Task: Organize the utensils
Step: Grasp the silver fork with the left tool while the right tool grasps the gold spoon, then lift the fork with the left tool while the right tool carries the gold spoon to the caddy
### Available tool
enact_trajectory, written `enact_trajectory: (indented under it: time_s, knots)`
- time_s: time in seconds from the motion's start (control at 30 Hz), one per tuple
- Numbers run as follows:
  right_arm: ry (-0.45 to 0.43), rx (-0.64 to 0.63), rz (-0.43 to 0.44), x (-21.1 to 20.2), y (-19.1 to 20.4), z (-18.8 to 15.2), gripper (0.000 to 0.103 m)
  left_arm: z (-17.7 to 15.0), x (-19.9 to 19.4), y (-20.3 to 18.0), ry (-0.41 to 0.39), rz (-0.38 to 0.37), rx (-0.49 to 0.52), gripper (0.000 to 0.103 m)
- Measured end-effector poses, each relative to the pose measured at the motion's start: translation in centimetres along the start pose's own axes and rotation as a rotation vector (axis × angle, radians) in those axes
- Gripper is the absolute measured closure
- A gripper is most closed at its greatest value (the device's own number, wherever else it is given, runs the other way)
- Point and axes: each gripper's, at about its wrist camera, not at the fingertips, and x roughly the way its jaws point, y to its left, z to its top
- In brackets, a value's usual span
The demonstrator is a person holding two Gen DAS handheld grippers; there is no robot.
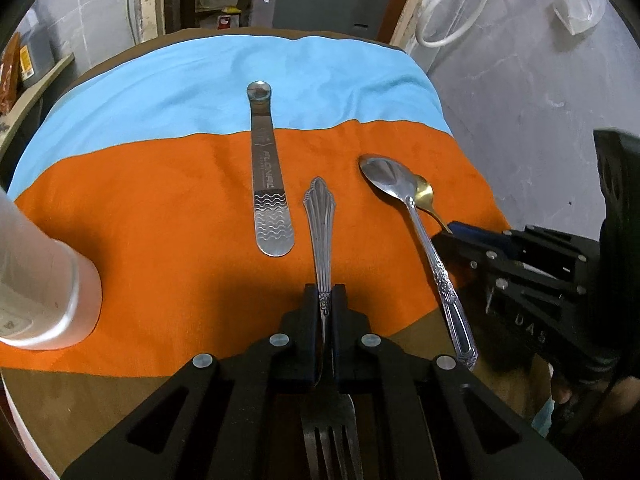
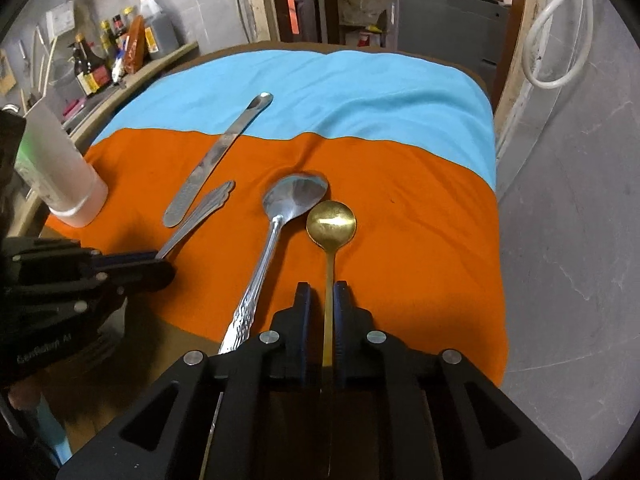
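Observation:
My left gripper [image 1: 325, 294] is shut on the patterned handle of a steel fork [image 1: 320, 224]; the handle end points away and the tines run back under the gripper. A flat steel utensil [image 1: 267, 168] with a round tip lies to its left. To the right lies a large silver spoon [image 1: 416, 232]. In the right wrist view, my right gripper [image 2: 322, 290] straddles the thin handle of a gold spoon [image 2: 331, 220]. Its jaws stand slightly apart, with orange cloth showing between the left pad and the handle. The spoon rests on the cloth.
An orange and blue cloth [image 2: 400, 200] covers a round wooden table [image 1: 100, 400]. A white cylindrical cup [image 1: 48, 292] stands at the left edge. A shelf with bottles [image 2: 120, 44] sits beyond the table's left side. On the right is a grey wall [image 2: 568, 240].

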Motion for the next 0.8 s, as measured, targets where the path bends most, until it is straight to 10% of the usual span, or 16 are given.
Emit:
enact_trajectory:
  time_s: [0.8]
  knots:
    - [-0.34,0.194,0.13,-5.3,0.2,-4.0,0.101,-4.5,-6.1,0.7,-0.335,-0.077,-0.098,0.1]
